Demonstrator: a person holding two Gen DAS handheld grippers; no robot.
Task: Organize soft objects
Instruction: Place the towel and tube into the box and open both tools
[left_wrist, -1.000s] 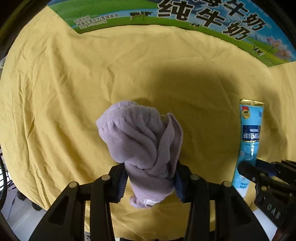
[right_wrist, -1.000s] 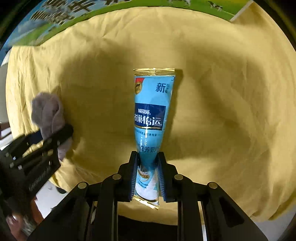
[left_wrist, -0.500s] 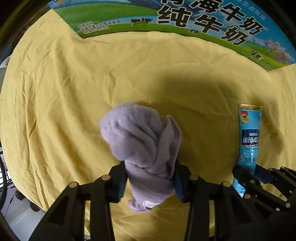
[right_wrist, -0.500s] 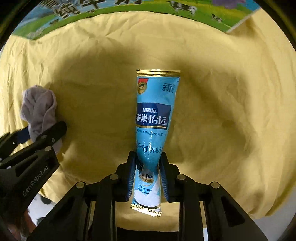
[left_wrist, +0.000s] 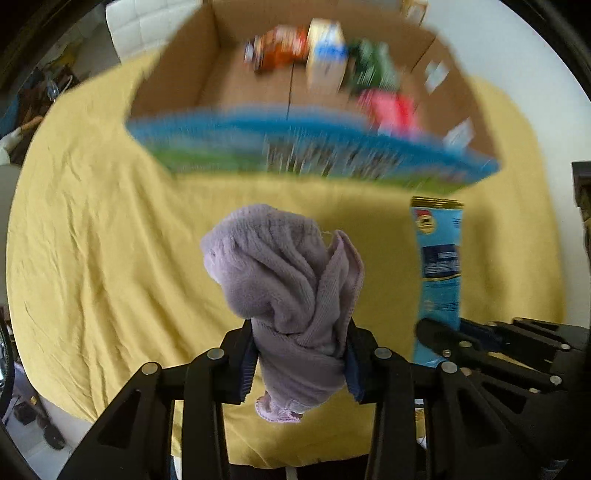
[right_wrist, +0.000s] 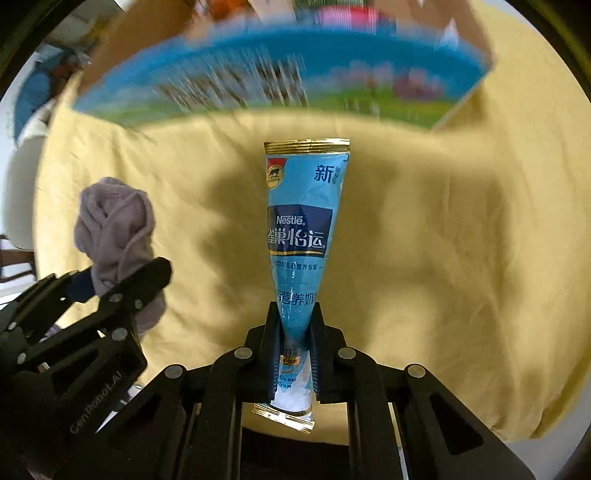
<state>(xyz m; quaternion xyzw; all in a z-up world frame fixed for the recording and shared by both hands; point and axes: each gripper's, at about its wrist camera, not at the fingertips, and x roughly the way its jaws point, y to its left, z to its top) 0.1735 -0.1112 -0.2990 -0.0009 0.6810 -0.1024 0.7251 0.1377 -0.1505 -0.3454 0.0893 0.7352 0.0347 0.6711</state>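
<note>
A bunched lilac cloth (left_wrist: 288, 280) hangs above the yellow sheet (left_wrist: 110, 240), and my left gripper (left_wrist: 300, 354) is shut on its lower part. A slim blue Nestle sachet (right_wrist: 301, 229) with gold ends stands up between the pads of my right gripper (right_wrist: 295, 332), which is shut on its lower third. In the left wrist view the sachet (left_wrist: 439, 266) and the right gripper (left_wrist: 491, 350) appear at the right. In the right wrist view the cloth (right_wrist: 114, 229) and the left gripper (right_wrist: 110, 291) appear at the left.
An open cardboard milk box (left_wrist: 229, 96) with a blue and green printed side stands at the far edge of the yellow sheet, blurred. Several packets lie inside it, among them a red one (left_wrist: 388, 107) and a white one (left_wrist: 325, 55). Floor shows beyond the sheet's near edge.
Both grippers have risen with the cloth and the sachet in them. The box's open top and contents have come into view, and the sheet looks farther away.
</note>
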